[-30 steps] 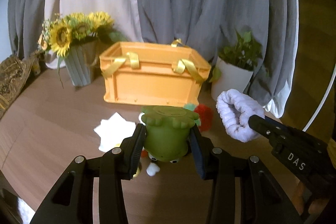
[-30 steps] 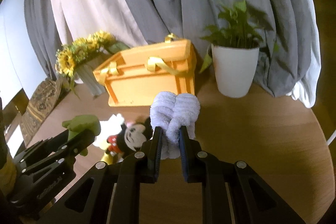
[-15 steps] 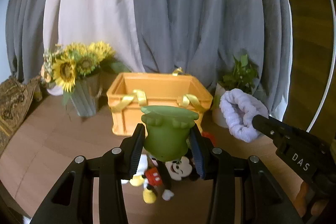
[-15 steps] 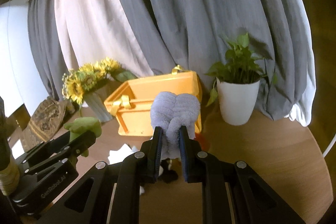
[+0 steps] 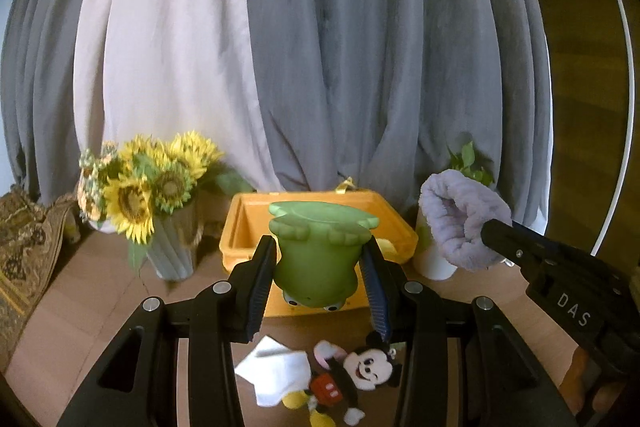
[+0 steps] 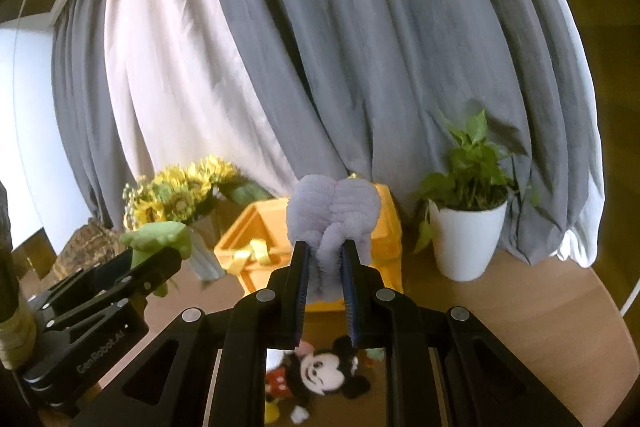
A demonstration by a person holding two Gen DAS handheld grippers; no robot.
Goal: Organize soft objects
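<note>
Left hand-held gripper point(image 5: 318, 269) closed around a green frog toy point(image 5: 316, 259), held upside down between the two fingers (eyes pointing down toward the camera), raised off the table point(image 5: 92, 291). Seen directly in front of the open orange crate point(image 5: 248, 227), roughly at the height of its rim; whether over it or short of it cannot be told.

Right hand-held gripper point(image 6: 325, 267) pinched nearly shut on a fluffy lavender cloth point(image 6: 332, 211), bunched into two lobes bulging above the fingertips. Also raised in the air, with the orange crate point(image 6: 260, 227) behind and below it. In the left wrist view, the same lavender cloth point(image 5: 460, 223) hanging to the right of the frog, well apart from it.

Down on the table, near the camera side of the crate: a Mickey Mouse plush point(image 5: 352, 383) lying on its back, face up, just beside a white cloth point(image 5: 276, 375) on its left.

Behind the crate, gray and white curtains point(image 5: 320, 47). Left of the crate, a vase of sunflowers point(image 5: 152, 195); right of it, a leafy plant in a white pot point(image 6: 466, 235).
</note>
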